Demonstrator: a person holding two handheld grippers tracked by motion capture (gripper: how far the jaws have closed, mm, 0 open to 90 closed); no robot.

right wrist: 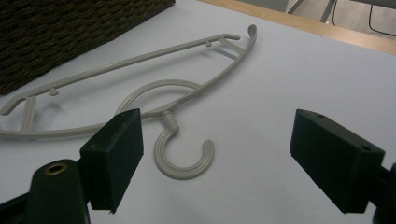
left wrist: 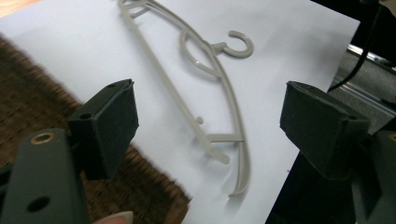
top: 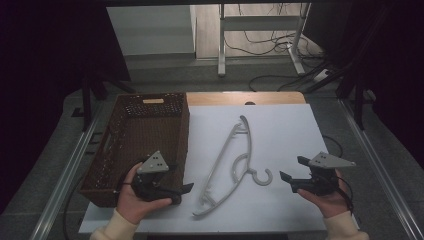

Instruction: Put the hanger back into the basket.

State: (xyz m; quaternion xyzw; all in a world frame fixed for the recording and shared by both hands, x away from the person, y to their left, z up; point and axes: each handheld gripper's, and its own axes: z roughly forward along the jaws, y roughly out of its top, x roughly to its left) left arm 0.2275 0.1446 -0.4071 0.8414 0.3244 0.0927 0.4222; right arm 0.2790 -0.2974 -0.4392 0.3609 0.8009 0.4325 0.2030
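Note:
A pale grey plastic hanger (top: pixel 225 165) lies flat on the white tabletop (top: pixel 280 135), its hook (top: pixel 261 176) pointing right. The left gripper (top: pixel 186 189) is held at the hanger's near left, open, jaws wide apart with nothing between them. In the left gripper view the hanger (left wrist: pixel 205 88) lies ahead between the jaws. The right gripper (top: pixel 292 170) is held to the right of the hook, open and empty. In the right gripper view the hanger's hook (right wrist: pixel 184 156) sits just ahead of the left jaw.
A dark brown wicker basket (top: pixel 131 140) stands at the left of the table, its wall (left wrist: pixel 28 107) close beside the left gripper. Beyond the table's wooden far edge (top: pixel 240 98) are a white stand's legs and cables on the floor.

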